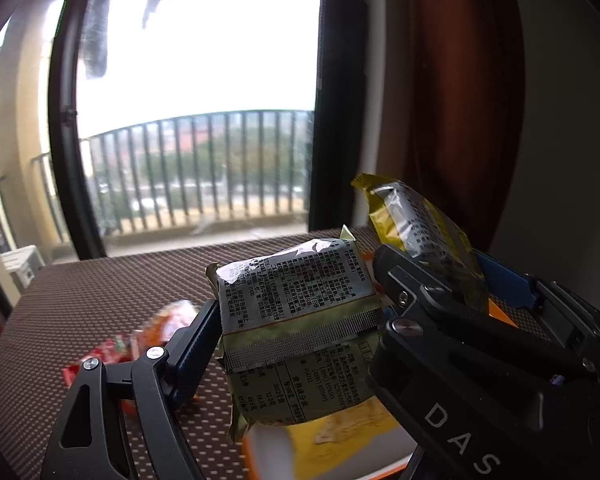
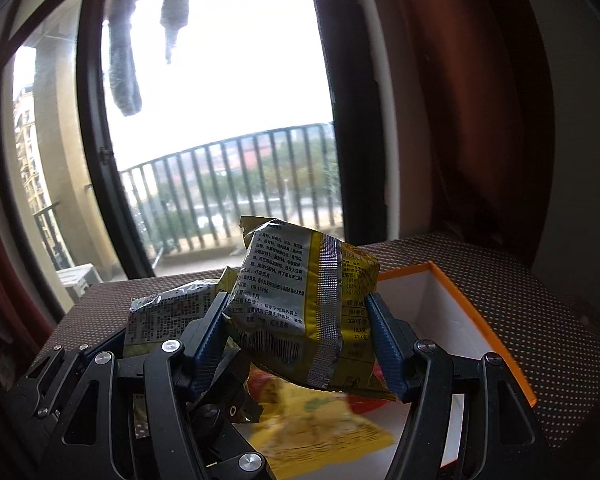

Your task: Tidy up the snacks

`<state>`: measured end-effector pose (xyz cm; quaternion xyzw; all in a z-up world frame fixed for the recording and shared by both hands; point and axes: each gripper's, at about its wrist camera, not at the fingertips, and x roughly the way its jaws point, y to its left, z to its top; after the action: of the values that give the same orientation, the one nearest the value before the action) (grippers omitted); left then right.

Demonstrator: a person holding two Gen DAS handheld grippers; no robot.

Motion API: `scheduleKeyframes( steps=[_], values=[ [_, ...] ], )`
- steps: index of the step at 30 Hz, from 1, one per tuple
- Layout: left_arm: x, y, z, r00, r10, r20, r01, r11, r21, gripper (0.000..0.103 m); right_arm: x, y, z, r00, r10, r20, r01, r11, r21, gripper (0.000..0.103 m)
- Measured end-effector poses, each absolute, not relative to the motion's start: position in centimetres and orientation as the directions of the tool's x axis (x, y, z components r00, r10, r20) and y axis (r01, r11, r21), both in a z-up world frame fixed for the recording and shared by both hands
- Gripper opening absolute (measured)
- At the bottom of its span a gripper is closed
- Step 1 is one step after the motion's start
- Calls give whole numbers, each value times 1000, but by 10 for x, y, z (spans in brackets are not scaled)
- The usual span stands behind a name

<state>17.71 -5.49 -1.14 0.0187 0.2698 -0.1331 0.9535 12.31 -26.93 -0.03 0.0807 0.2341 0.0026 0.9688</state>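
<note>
My left gripper is shut on a silver-and-olive snack packet, held above the table. My right gripper is shut on a yellow-and-silver snack packet, held over the white box with orange rim. In the left wrist view the right gripper sits close at the right with its yellow packet sticking up. In the right wrist view the left packet shows low at the left. Yellow packets lie inside the box, also seen in the left wrist view.
A red-and-orange snack packet lies on the brown woven tabletop. A glass door with dark frame and a balcony railing stand behind the table. A reddish curtain hangs at the right.
</note>
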Motion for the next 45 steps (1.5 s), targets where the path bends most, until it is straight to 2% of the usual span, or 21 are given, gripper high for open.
scheduleKeyframes(
  steps=[15, 22, 25, 32, 36, 40, 45],
  values=[
    [237, -93, -56, 677, -311, -667, 378, 925, -47, 83, 136, -322, -42, 816, -14, -578, 153, 969, 192, 69],
    [260, -106, -70, 597, -293, -747, 397, 917, -43, 85, 139, -336, -64, 774, -6, -633, 178, 962, 209, 68],
    [264, -106, -70, 598, -271, -754, 396, 918, -16, 86, 138, -341, -71, 764, 20, -645, 177, 955, 240, 68],
    [262, -111, -75, 535, -247, -808, 408, 913, -9, 87, 137, -338, -75, 752, -7, -659, 187, 961, 204, 68],
    [252, -116, -69, 532, -223, -817, 436, 899, 38, 88, 142, -331, -76, 745, 13, -667, 163, 966, 202, 68],
    [250, -112, -57, 614, -175, -769, 420, 898, 131, 88, 144, -324, -72, 751, 37, -659, 128, 971, 200, 68],
    [270, -106, -54, 586, -192, -787, 432, 896, 103, 89, 158, -316, -66, 750, 42, -660, 111, 976, 187, 68]
  ],
)
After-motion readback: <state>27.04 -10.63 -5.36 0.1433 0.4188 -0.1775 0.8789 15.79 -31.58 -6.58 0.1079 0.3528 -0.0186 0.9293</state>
